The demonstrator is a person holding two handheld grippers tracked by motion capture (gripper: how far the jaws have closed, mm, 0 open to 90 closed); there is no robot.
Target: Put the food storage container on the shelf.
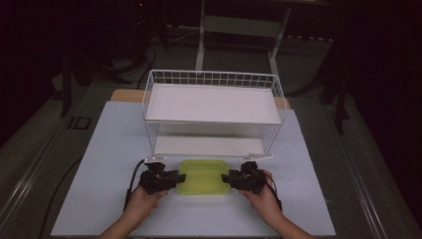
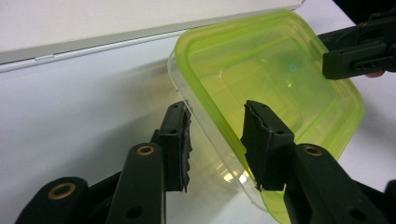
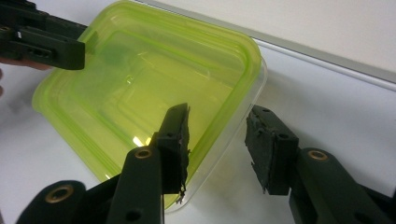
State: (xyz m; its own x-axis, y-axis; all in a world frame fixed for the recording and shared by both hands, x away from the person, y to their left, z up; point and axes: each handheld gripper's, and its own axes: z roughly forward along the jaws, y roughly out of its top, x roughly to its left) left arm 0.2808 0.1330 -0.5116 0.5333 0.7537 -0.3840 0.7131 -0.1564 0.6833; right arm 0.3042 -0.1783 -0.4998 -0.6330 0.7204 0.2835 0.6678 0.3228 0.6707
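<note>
1. A shallow, rectangular container (image 1: 204, 177) with rounded corners is found on the white table (image 1: 99, 164), just in front of the two-tier wire rack (image 1: 214, 112).
2. The container is made of translucent plastic; its lid (image 2: 275, 70) is yellow-green with stepped, concentric ridges, and the clear base shows as a pale rim beneath it. Nothing can be made out inside.
3. The left gripper (image 2: 215, 140) is positioned at the container's left edge. That edge is straddled by the jaws, one outside the rim and one over the lid; a gap is seen at both pads, so no grip is recorded.
4. The right gripper (image 3: 217, 144) is positioned at the right edge likewise, its jaws parted around the rim, without visible contact.
5. The container is seen lying flat, between both grippers.
</note>
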